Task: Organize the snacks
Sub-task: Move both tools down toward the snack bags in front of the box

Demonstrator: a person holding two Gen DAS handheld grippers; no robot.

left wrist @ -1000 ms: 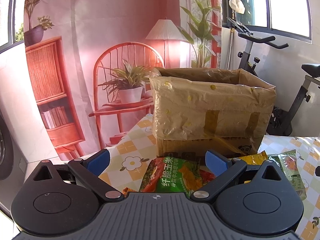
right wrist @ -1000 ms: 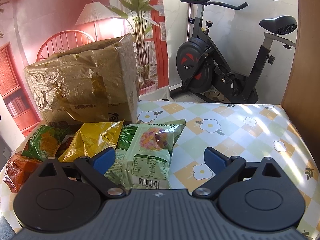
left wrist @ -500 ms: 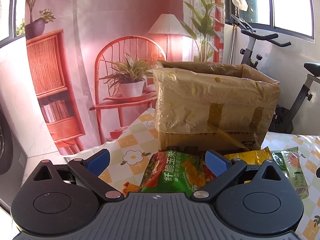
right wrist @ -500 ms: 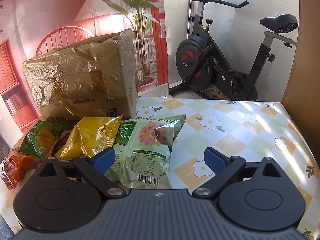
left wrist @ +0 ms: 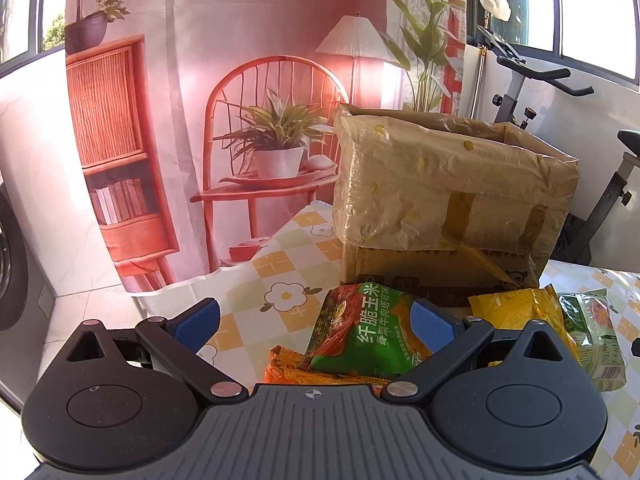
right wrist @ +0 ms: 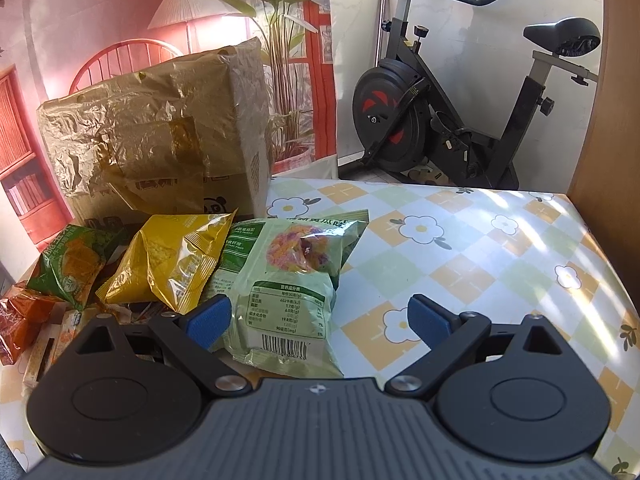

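Note:
Several snack bags lie on the flowered tablecloth in front of an open cardboard box [left wrist: 448, 200], which also shows in the right wrist view [right wrist: 160, 140]. My left gripper [left wrist: 316, 320] is open and empty above a green and red corn snack bag [left wrist: 360, 336] that rests on an orange packet [left wrist: 288, 368]. A yellow bag [left wrist: 516, 312] and a pale green bag [left wrist: 592, 332] lie to its right. My right gripper [right wrist: 318, 320] is open and empty just above the pale green bag [right wrist: 288, 272], with the yellow bag [right wrist: 176, 256] and the green corn bag [right wrist: 72, 260] to the left.
The tablecloth [right wrist: 460, 248] stretches bare to the right of the bags. A wooden panel [right wrist: 616, 120] stands at the right edge. An exercise bike [right wrist: 460, 112] stands behind the table. The table's left edge [left wrist: 192, 284] drops off by a printed backdrop.
Both grippers have moved a little closer to the bags and lower. The left view has shifted so the box sits further right. Both stay open.

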